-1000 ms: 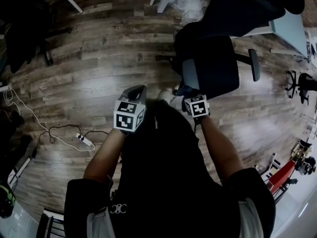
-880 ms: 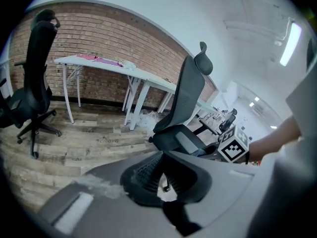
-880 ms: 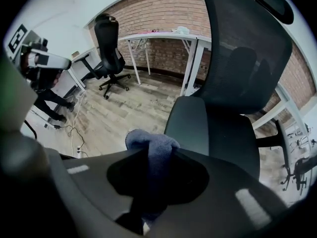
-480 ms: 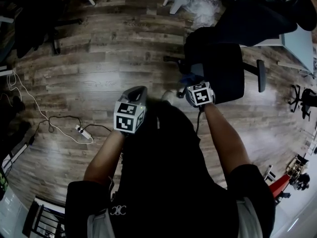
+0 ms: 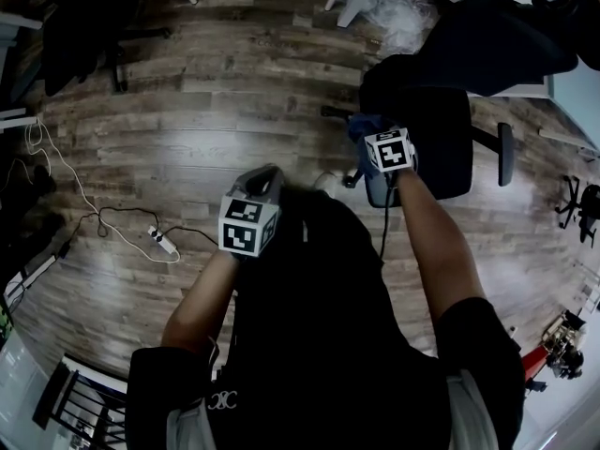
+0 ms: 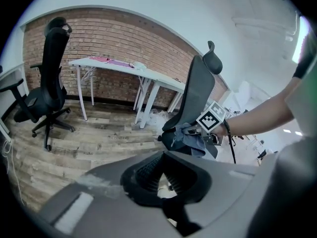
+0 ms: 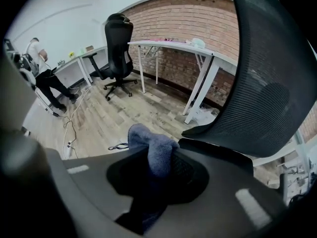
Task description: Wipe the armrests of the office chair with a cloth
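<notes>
Your right hand-held gripper (image 7: 157, 165) is clamped on the blue cloth (image 7: 151, 145), which bunches up out of the jaws. It is held out at the left side of the office chair (image 5: 427, 120). The dark pad of the left armrest (image 7: 218, 155) lies just beyond and to the right of the cloth. From the left gripper view the cloth looks draped against that armrest (whether it is pressing down or only resting there I can't tell).

Your left hand-held gripper (image 6: 163, 170) hangs nearer your body, well apart from the chair, its jaws together on nothing.

I judge the step in hand to be the wipe of this first armrest, at or near its start. The next move calls for you to settle the cloth flat on the pad and draw it along the full length, keeping the clamp firm so that the wad doesn't slip out. The chair is on castors over the wooden floor (image 5: 216, 111), so it may roll or swivel under the push; the free gripper could steady it. The right armrest (image 5: 506, 153) looks untouched and comes after.
</notes>
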Demonstrator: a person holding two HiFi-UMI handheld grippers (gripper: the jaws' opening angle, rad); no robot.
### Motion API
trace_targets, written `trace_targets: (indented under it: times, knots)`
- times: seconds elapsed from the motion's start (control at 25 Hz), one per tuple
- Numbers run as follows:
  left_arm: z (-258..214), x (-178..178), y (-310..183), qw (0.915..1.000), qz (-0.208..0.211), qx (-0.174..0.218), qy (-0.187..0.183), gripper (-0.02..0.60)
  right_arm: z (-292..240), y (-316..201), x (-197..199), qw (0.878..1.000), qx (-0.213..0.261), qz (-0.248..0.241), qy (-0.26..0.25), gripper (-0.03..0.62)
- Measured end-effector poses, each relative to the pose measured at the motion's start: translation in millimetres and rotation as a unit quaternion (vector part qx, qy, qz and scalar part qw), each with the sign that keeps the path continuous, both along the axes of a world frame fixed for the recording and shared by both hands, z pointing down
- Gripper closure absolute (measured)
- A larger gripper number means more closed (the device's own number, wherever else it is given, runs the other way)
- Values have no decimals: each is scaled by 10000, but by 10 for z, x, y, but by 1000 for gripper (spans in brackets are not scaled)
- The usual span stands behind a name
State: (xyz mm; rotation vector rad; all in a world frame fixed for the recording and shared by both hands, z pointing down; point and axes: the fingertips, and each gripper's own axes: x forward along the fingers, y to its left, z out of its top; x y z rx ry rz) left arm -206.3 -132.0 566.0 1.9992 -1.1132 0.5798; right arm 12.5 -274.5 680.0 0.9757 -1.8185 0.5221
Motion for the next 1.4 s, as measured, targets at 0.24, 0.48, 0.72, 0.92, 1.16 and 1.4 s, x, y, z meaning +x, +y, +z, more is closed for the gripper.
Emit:
trace_targets:
  times: [0.24, 0.48, 0.72, 0.92, 1.16, 1.4]
  knots:
    - [10, 92, 45, 9999, -20, -85, -139, 577, 19, -266, 315, 9989, 43, 470, 10, 508]
    - [-33, 267, 24, 9995, 87, -111, -270, 577, 91, -236, 703, 9949, -85, 1000, -66, 508]
    - [-125, 575, -36, 9992, 257, -14, -306, 577, 279, 183, 893, 9934, -634, 931, -208, 508]
    - [-193, 799, 4, 9989, 368, -18, -288, 577, 238, 501, 946, 9914, -527, 1076, -532, 509]
    - [-207, 1034, 18, 9976, 624, 32, -303, 577, 228, 923, 945, 9875, -656, 1175, -822, 510]
    - [-200, 1246, -35, 9960, 813, 103, -347, 577, 197, 1336, 960, 9791, -766, 1406, -1251, 510]
